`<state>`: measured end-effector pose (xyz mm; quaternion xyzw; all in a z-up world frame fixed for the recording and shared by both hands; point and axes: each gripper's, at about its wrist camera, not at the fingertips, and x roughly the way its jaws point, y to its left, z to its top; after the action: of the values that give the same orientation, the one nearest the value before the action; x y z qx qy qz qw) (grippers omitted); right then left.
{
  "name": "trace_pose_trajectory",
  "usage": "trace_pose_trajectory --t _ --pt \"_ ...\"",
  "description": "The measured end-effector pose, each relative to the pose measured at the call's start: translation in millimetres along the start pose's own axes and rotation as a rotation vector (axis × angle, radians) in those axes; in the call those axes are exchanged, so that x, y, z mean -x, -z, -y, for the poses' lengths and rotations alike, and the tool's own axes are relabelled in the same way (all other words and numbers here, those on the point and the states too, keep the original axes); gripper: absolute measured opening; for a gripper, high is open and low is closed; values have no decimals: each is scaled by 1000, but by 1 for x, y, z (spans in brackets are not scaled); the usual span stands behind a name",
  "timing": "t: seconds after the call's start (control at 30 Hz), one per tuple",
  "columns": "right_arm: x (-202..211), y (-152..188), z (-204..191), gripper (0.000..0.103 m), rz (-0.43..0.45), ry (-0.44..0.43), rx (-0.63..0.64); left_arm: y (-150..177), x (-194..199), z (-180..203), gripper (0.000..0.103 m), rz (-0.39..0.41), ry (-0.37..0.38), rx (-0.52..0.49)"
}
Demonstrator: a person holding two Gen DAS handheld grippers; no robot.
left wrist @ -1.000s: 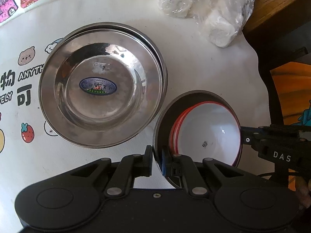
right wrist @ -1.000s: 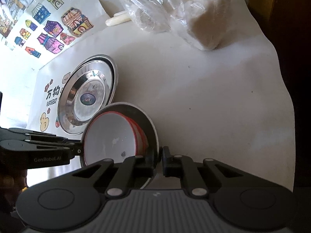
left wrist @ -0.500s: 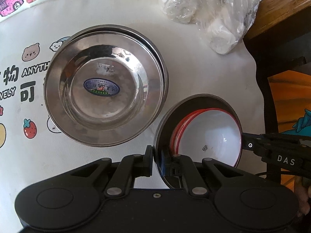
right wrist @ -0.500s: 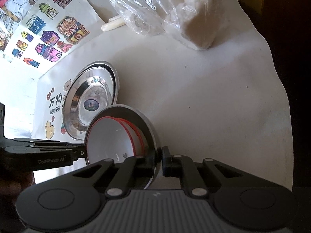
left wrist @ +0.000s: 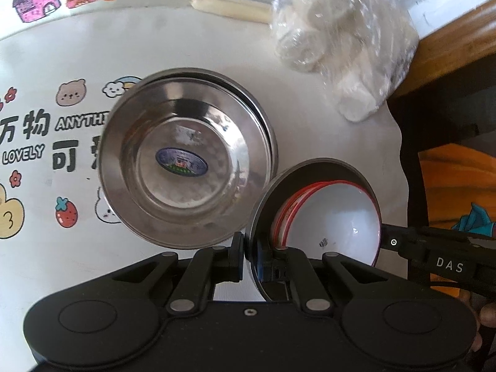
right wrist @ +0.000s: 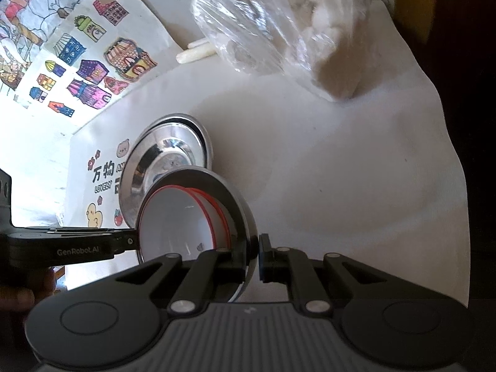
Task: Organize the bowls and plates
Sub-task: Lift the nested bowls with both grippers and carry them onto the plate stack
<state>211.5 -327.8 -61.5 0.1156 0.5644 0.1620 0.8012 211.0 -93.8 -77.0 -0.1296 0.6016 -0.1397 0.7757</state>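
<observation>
left gripper fingers clamp round steel plate rim | right gripper likewise | glossy red-rimmed white bowls inside

Tilted steel plate cradling red-rimmed white bowls, beside possibly stacked steel plates

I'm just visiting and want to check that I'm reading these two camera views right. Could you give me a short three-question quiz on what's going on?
1. True or false: only one gripper grips the steel plate.
2. What rests in that plate? A) a spoon B) white bowls with red rims C) nothing
3. What lies on the table beside the held plate?

Key
1. False: the left gripper and the right gripper each have their jaws shut on its rim, on opposite sides.
2. B
3. A stack of steel plates.
</observation>
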Motion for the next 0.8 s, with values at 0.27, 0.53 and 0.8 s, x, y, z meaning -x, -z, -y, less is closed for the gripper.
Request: trace_pose_trajectory --t 0.27,0.53,0.8 --pt "-9 -18 -24 8 -8 -8 57 -6 12 -20 7 29 -7 59" --pt "-25 -33 -47 8 -24 -21 116 -10 24 -44 7 59 -21 126" --pt "-47 -50 -71 8 -53 -35 177 -18 28 -66 7 73 -55 174"
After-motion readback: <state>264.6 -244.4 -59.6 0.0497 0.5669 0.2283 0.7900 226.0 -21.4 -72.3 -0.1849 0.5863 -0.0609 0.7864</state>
